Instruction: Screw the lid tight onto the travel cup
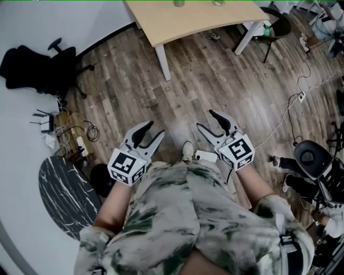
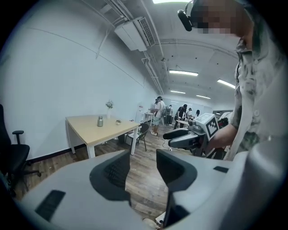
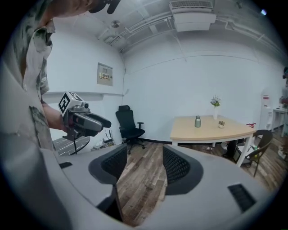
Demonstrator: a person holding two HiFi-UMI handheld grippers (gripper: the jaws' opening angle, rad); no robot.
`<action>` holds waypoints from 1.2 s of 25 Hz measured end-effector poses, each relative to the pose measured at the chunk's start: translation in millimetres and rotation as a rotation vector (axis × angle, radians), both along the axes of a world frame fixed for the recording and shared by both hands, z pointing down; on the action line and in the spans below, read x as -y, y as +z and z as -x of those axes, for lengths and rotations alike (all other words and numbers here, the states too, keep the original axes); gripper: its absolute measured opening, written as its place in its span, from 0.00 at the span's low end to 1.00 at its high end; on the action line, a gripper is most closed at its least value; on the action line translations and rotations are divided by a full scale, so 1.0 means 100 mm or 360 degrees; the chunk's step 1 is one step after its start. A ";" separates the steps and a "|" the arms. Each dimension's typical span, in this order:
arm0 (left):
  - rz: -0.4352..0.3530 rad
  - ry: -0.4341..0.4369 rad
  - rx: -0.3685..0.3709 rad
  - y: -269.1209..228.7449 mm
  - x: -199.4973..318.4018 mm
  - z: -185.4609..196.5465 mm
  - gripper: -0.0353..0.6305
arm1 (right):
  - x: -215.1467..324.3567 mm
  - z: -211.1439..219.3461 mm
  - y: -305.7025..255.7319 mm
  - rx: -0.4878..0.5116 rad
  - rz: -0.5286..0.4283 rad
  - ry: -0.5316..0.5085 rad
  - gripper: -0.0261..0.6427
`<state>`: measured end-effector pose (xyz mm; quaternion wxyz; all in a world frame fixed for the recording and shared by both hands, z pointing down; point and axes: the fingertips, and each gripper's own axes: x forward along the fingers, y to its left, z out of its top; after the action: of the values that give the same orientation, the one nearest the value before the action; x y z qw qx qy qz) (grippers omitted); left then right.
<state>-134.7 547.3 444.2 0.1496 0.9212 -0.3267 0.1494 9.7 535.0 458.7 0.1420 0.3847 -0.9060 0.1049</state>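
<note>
A small metal travel cup [image 2: 100,121] [image 3: 197,121] stands on a light wooden table [image 1: 199,21] far across the room; in the head view only its base [image 1: 179,2] shows at the top edge. A small object [image 3: 221,124] sits next to it, too small to identify. My left gripper [image 1: 155,129] [image 2: 143,155] is open with nothing between its jaws, held over the wooden floor in front of my torso. My right gripper [image 1: 205,119] [image 3: 145,150] is open and empty too, level with the left. Each appears in the other's view: the right gripper [image 2: 180,137], the left gripper [image 3: 85,121].
A black office chair [image 1: 32,67] [image 3: 128,123] stands by the wall at left. A round dark marble table [image 1: 64,193] is near my left side, with cables [image 1: 80,139] beside it. A dark chair [image 1: 274,27] sits by the table's right end. Several people [image 2: 159,114] stand far back.
</note>
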 end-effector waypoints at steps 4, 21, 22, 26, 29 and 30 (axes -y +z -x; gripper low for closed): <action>-0.0013 -0.0026 0.0003 0.00 0.32 -0.13 0.33 | 0.30 -0.15 0.03 -0.0008 0.0011 0.0011 0.43; -0.0071 0.0127 -0.0011 0.06 2.27 0.43 0.34 | 1.96 0.47 -0.03 -0.0100 0.0030 0.0177 0.39; -0.0071 0.0149 -0.0010 0.05 2.41 0.46 0.34 | 2.09 0.53 -0.05 -0.0103 0.0030 0.0196 0.39; -0.0078 0.0215 -0.0009 -0.03 2.93 0.64 0.35 | 2.55 0.75 -0.16 -0.0104 0.0031 0.0266 0.38; -0.0078 0.0273 -0.0002 0.01 3.20 0.77 0.35 | 2.76 0.90 -0.16 -0.0114 0.0034 0.0314 0.37; -0.0080 0.0291 -0.0003 0.02 3.28 0.80 0.35 | 2.81 0.94 -0.15 -0.0118 0.0035 0.0332 0.37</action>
<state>-214.9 219.3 446.6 0.1125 0.9508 -0.2446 0.1534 -84.6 253.9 444.0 0.1678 0.4788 -0.8541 0.1147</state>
